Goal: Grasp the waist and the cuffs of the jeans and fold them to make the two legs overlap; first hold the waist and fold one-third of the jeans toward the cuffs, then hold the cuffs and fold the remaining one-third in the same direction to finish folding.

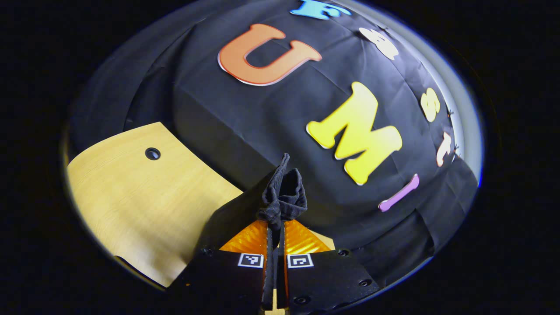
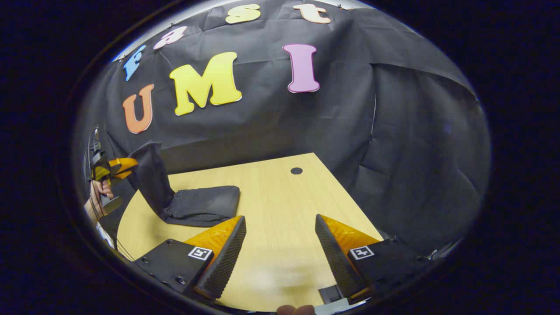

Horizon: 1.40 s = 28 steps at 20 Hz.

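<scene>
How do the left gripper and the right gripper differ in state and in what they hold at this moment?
The left gripper is shut on the jeans, lifting one end; the right gripper is open and holds nothing. The left grips dark fabric off the table; the right hangs over bare tabletop. Each is held by hand.

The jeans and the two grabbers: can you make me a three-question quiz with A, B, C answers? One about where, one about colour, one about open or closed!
1. Where does the folded part of the jeans lie?
A. on the table
B. on a chair
C. in a basket

2. What colour are the jeans?
A. red
B. white
C. dark, near black

3. How is the right gripper?
A. shut on the jeans
B. open
C. holding a cup

Answers: 1 A, the bundle rests on the wood while the left gripper lifts one end. 2 C, the cloth looks dark in both views. 3 B, its fingers stand wide apart over bare table.
</scene>
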{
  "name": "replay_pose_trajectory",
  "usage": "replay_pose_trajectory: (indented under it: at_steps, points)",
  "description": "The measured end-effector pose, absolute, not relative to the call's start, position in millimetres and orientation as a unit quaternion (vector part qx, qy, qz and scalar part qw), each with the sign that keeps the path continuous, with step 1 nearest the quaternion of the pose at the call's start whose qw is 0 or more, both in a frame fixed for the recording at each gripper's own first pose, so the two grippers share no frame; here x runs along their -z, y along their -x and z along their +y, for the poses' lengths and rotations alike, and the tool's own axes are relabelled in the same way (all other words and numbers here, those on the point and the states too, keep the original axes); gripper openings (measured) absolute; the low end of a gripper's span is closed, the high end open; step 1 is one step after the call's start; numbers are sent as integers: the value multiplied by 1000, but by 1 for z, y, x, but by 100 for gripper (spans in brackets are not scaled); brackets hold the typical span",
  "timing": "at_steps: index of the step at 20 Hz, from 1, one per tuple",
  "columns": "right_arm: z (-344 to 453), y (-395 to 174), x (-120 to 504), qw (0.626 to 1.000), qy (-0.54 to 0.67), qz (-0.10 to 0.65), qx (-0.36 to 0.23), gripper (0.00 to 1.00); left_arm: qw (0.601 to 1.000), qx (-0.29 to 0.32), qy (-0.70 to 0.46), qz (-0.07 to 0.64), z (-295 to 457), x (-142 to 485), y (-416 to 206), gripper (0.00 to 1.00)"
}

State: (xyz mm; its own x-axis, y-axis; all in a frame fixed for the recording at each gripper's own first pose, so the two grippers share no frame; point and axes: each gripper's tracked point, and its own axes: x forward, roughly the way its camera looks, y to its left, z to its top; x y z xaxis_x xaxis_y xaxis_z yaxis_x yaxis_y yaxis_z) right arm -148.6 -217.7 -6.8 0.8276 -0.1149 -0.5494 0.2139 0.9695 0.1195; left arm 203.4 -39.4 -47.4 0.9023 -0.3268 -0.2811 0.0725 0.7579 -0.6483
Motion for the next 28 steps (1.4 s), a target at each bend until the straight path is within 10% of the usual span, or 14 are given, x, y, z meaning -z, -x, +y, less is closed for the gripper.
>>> replay_pose_trajectory:
  at_steps: [22,25,28]
  points:
    - [-288,130,84,933,-106,338,60,98,957,70,-5,280,-201,233,-183,0]
    - [-279,128,84,934,-101,338,53,96,955,92,-8,282,-211,233,-179,27]
    - [-268,129,79,936,-97,334,48,98,955,113,-12,274,-217,223,-167,100]
